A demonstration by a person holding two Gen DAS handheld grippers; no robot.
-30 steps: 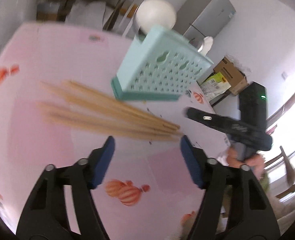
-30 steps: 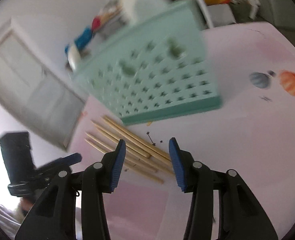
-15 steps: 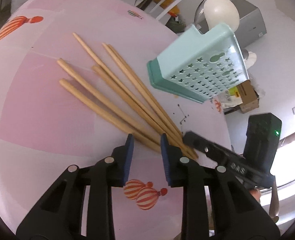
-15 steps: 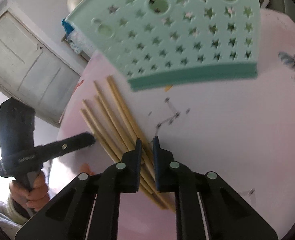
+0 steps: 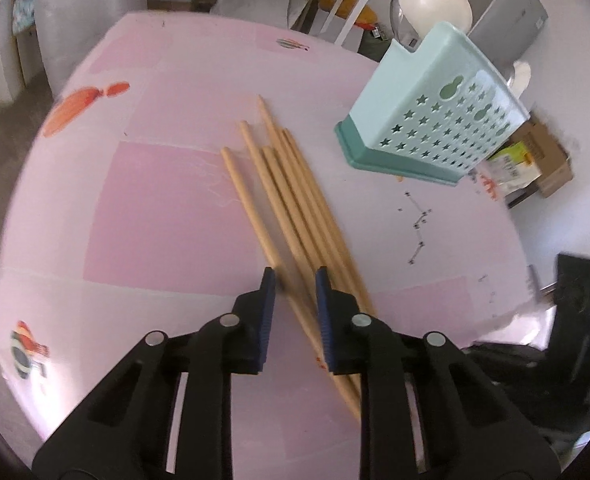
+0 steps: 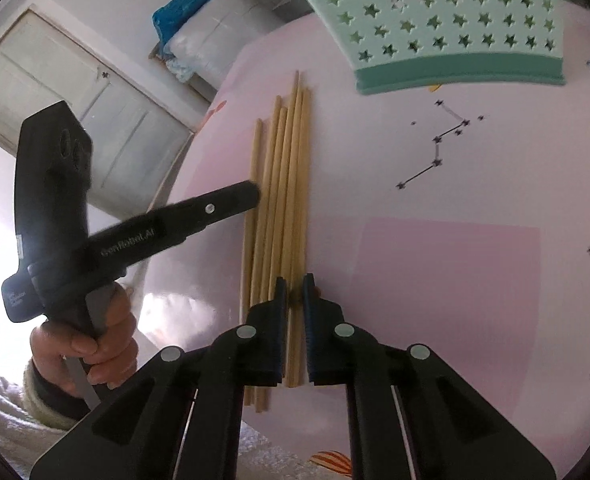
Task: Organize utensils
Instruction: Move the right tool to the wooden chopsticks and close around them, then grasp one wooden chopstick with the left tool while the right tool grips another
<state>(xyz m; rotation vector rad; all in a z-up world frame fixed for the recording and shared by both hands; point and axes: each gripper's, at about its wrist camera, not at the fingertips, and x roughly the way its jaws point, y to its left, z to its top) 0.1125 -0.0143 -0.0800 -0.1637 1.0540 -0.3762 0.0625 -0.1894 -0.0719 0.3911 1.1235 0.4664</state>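
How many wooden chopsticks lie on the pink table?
5 chopsticks in one loose bundle beside the teal holder: four close together, one slightly apart on the left. Another may be hidden.

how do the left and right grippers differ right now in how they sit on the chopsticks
The left black gripper with blue pads has a clear gap, jaws closing around one wooden chopstick in the loose bundle. The right black gripper with blue pads is nearly shut, pinching a chopstick at the bundle's edge, nearer its end. Both point down at the pink table.
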